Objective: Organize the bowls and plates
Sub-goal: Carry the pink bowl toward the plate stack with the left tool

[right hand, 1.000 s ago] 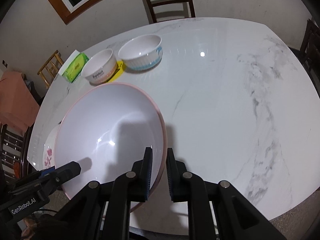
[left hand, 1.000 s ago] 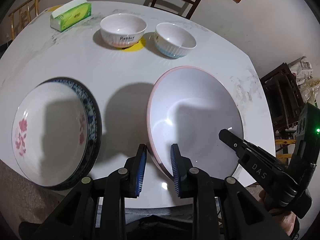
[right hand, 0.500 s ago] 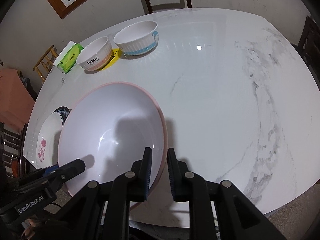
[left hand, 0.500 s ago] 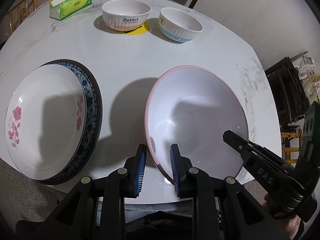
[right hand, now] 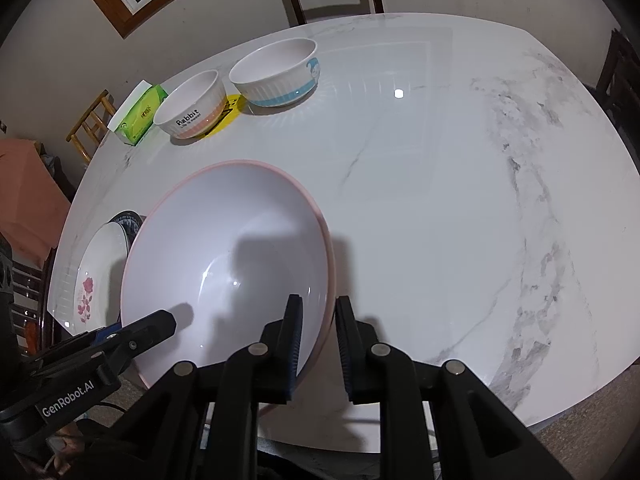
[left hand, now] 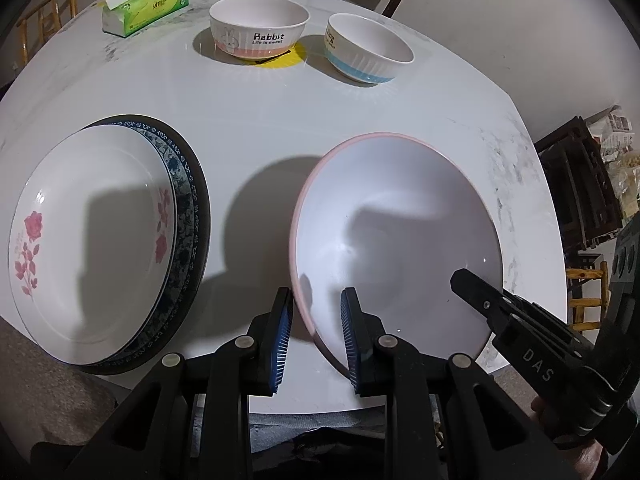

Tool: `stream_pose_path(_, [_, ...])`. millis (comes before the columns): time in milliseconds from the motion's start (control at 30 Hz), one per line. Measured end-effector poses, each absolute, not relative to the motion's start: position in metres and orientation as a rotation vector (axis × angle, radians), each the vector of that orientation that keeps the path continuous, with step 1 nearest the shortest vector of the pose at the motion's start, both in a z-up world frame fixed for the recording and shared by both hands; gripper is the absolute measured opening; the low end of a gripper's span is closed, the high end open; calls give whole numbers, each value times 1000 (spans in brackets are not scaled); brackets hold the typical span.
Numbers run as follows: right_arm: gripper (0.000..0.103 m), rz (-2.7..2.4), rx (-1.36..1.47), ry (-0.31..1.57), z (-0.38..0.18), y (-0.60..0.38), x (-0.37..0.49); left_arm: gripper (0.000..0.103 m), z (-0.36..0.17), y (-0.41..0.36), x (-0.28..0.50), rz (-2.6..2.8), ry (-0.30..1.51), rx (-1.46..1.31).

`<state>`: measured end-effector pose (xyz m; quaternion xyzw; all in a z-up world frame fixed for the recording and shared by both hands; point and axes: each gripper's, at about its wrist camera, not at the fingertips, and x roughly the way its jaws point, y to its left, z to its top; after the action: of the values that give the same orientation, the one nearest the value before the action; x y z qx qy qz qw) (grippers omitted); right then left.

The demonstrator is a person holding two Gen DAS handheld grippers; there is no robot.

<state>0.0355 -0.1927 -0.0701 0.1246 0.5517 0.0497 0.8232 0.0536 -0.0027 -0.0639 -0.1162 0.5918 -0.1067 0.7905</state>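
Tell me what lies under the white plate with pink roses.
Under the rose plate lies a dark blue patterned plate; only its right rim shows. Its center, and anything beneath, is covered.

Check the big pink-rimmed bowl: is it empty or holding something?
Empty. The pink-rimmed bowl shows only bare white interior with shadows and glare in both wrist views; nothing lies inside.

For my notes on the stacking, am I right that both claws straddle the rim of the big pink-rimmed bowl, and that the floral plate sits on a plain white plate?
Not quite: in the left wrist view the floral plate sits on a dark blue patterned plate, not a plain white one. The left claw and right claw do both straddle the pink-rimmed bowl rim.
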Motion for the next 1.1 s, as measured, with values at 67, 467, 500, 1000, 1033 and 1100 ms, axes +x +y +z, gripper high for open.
stream_pose_path(67, [19,108,266,1174,-70,-193,35,22,-64,-2,54,-230,1274,-252])
stream_pose_path(467, [19,115,257,1172,-67,-191,34,25,-64,0,54,-226,1275,-261])
stream_pose_path(500, [20,117,255,1172,-66,-191,34,25,-64,0,54,-227,1274,-262])
stream_pose_path(1000, [30,128,216,1126,-55,-186,34,37,-52,6,54,-208,1232,-253])
stream_pose_path(1033, [30,129,213,1122,-54,-186,33,37,-51,7,54,-205,1229,-250])
stream_pose_path(1100, [30,133,208,1112,-52,-187,33,40,-49,8,54,-200,1219,-241])
